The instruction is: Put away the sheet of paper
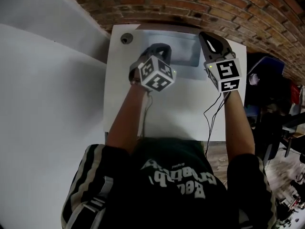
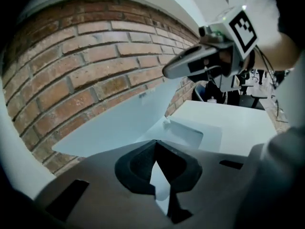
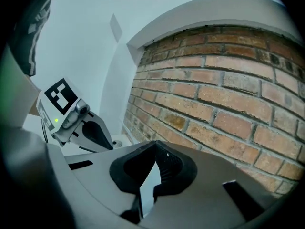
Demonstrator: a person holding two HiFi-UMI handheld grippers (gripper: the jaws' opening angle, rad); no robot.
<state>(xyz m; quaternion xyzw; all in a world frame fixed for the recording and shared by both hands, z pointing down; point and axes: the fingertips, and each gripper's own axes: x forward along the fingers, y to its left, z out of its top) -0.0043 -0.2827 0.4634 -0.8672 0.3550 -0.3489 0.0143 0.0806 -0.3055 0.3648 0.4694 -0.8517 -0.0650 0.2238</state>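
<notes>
A pale sheet of paper (image 1: 183, 49) is lifted over the far edge of the white table (image 1: 181, 113), close to the brick wall. My left gripper (image 1: 161, 47) is shut on its left part. In the left gripper view the sheet (image 2: 119, 123) rises out of the pinched jaws (image 2: 159, 185) and spreads toward the wall. My right gripper (image 1: 205, 35) is at the sheet's right far corner. In the right gripper view a thin white edge of paper (image 3: 150, 182) is pinched between its shut jaws. Each gripper is seen from the other's view: right gripper (image 2: 167, 70), left gripper (image 3: 95, 135).
The brick wall (image 1: 190, 6) runs right behind the table. A round cable hole (image 1: 126, 38) sits in the table's far left corner. White wall panels (image 1: 43, 104) stand at the left. Dark clutter (image 1: 279, 109) fills the floor at the right. Cables (image 1: 212, 113) hang from the grippers.
</notes>
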